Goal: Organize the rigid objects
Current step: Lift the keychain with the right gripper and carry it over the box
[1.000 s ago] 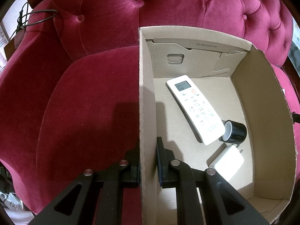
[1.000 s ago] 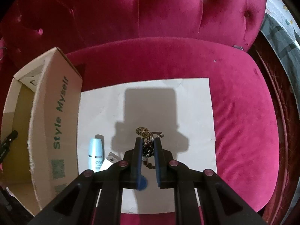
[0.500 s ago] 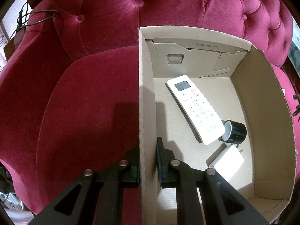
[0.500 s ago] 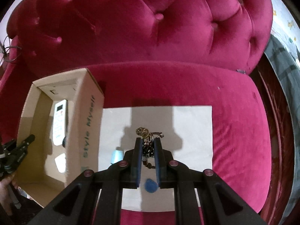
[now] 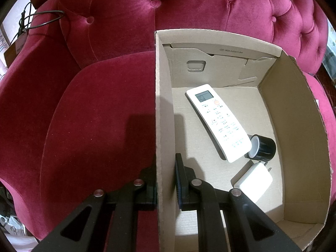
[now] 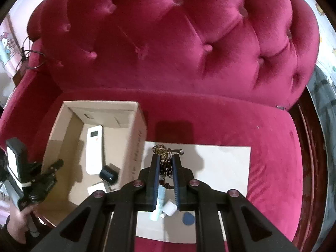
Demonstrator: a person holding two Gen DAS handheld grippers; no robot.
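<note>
A tangled bundle of dark, brassy metal, a keyring or chain (image 6: 163, 159), sits clamped between the blue pads of the right tool (image 6: 165, 161); its looped top pokes out past the fingertips and a small dark bit dangles below. The right tool is closed on it and hangs above the white sheet (image 6: 226, 163) spread on the red velvet sofa (image 6: 189, 52), angled steeply down. Under it on the sheet lie a pale blue tube (image 6: 158, 205), a small white block (image 6: 169, 208) and a blue disc (image 6: 188, 218).

To the left stands the open cardboard box (image 5: 294, 126). Inside lie a white remote control (image 5: 218, 121) set diagonally, a black cylinder (image 5: 262, 148) touching its near end, and a white charger (image 5: 254, 180) just nearer. The left tool (image 5: 166, 180) pinches the box's left wall, one finger outside, one inside, also tilted downward. In the right wrist view a person's hand (image 6: 17, 220) grips its handle at the far left edge.
</note>
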